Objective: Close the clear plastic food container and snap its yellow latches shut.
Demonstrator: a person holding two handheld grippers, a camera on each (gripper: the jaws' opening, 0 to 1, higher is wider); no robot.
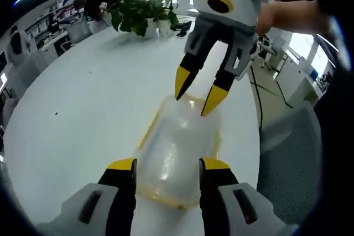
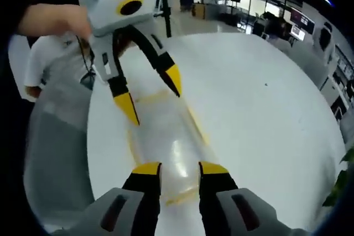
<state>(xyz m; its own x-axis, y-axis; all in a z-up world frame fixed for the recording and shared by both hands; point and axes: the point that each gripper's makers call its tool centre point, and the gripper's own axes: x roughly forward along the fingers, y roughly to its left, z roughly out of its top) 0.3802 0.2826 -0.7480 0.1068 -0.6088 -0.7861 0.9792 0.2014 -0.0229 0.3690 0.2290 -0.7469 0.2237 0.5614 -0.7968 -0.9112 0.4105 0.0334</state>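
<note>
With both grippers' jaws apart, left (image 1: 167, 165) at 6, right (image 1: 201, 92) at 12 of container (image 1: 174, 156), press lid evenly before latching.

One container (image 1: 176, 153), two grippers (image 1: 167, 165) (image 2: 180, 168), one plant (image 1: 142, 14).

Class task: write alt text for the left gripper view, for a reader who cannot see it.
A clear plastic container with yellow edging lies on a white table between the open left gripper near its close end and the open right gripper over its far end. Potted plants stand beyond.
</note>
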